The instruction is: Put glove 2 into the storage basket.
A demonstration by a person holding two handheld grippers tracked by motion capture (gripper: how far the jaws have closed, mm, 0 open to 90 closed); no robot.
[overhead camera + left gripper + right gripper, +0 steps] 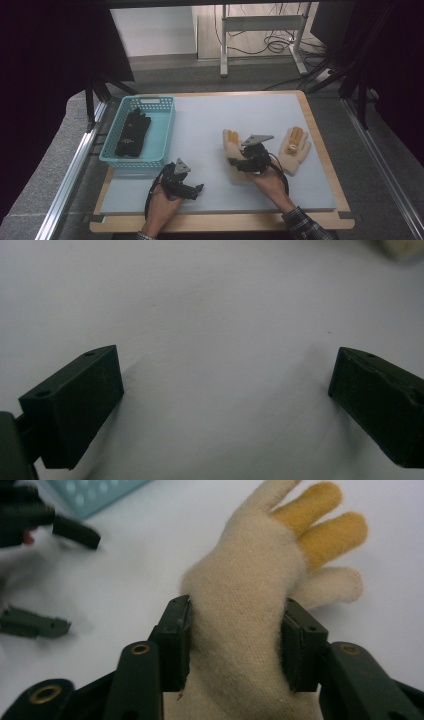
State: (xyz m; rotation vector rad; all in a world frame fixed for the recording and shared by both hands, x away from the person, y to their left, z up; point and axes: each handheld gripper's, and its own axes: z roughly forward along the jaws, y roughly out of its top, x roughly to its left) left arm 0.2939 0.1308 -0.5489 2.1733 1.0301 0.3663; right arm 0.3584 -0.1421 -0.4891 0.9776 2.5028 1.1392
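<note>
A: What's the biggest thing there?

B: A pale grey mat covering a wooden table. At its far left corner sits a teal basket with a black glove lying inside.

A: And on the mat itself?

B: Two cream gloves with orange-yellow fingers. One, the right-hand cream glove, lies flat and untouched near the right edge. The other, the gripped cream glove, lies just left of it, fingers pointing away from the person.

A: What is the right gripper doing?

B: The right gripper has its jaws pressed against both sides of that glove's palm, squeezing the knit in between them. It rests low over the glove on the mat.

A: The left gripper?

B: The left gripper sits near the front of the mat, just in front of the basket, well apart from the gloves. Its jaws are spread wide over bare mat, with nothing between them.
</note>
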